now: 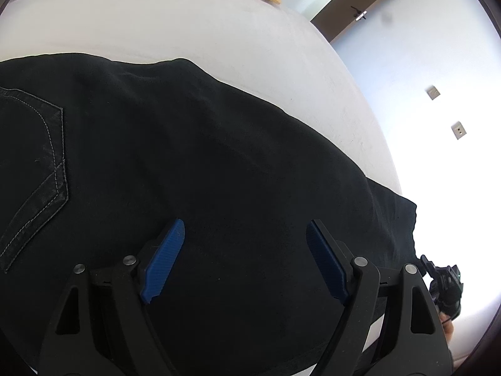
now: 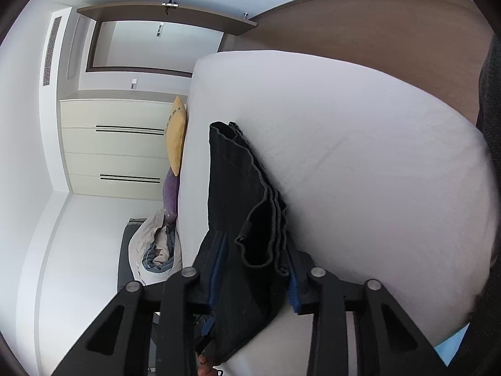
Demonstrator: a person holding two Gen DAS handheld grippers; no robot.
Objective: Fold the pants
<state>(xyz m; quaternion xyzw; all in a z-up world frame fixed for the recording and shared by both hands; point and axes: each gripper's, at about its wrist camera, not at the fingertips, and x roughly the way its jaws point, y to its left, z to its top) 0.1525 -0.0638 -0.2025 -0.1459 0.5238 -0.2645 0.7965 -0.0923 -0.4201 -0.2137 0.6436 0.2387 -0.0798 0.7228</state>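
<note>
Black pants (image 1: 194, 163) lie spread on the white bed (image 1: 188, 28); left gripper (image 1: 244, 260) hovers over them, fingers spread, holding nothing. Right gripper (image 2: 253, 269) is clamped on the bunched pant hems at the bed's edge. Yellow pillow (image 2: 176, 134), purple cushion (image 2: 170, 195) and crumpled bedding (image 2: 156, 250) sit at the bed's far side, a cream wardrobe (image 2: 116, 147) beyond.

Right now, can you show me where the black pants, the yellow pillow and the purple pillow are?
black pants (image 1: 203, 156): left wrist view, on the flat cloth.
yellow pillow (image 2: 176, 138): right wrist view, on its middle.
purple pillow (image 2: 170, 195): right wrist view, on its middle.
</note>
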